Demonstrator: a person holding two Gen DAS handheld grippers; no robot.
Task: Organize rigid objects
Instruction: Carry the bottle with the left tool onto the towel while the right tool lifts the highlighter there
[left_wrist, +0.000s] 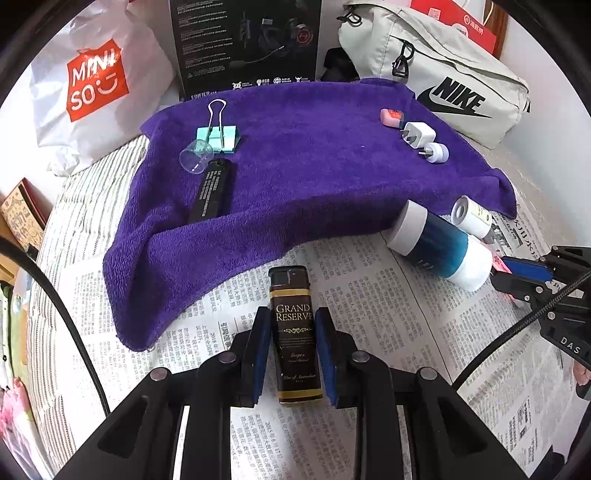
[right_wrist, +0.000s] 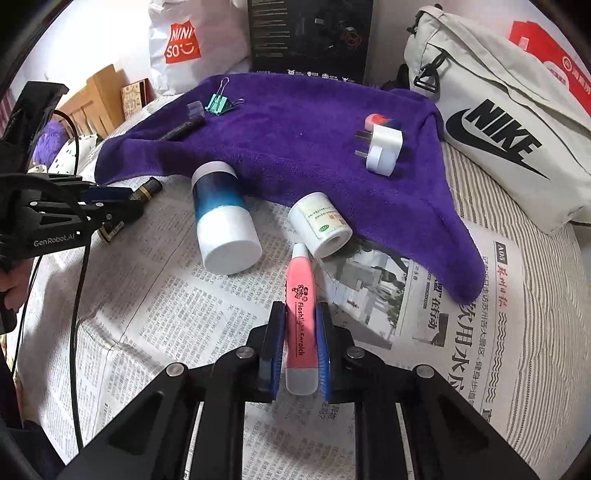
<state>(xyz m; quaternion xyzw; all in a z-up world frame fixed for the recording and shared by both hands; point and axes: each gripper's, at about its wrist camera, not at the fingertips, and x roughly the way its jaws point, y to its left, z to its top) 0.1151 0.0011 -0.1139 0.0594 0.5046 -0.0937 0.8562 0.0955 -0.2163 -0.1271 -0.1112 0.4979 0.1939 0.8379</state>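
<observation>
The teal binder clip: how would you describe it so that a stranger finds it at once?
Look at the purple towel spread over the newspaper, then at its far left corner. There the teal metal binder clip lies beside a small clear plastic cup and a long black stick-shaped object. It alone is teal, with silver wire handles.

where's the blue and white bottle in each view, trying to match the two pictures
Left wrist view: the blue and white bottle lies on its side at right of centre, on the newspaper at the purple towel's front edge.
Right wrist view: the same bottle lies left of centre, white cap toward the camera.
Shared landmark: the small white roll, lying just beside the bottle in both.
</observation>
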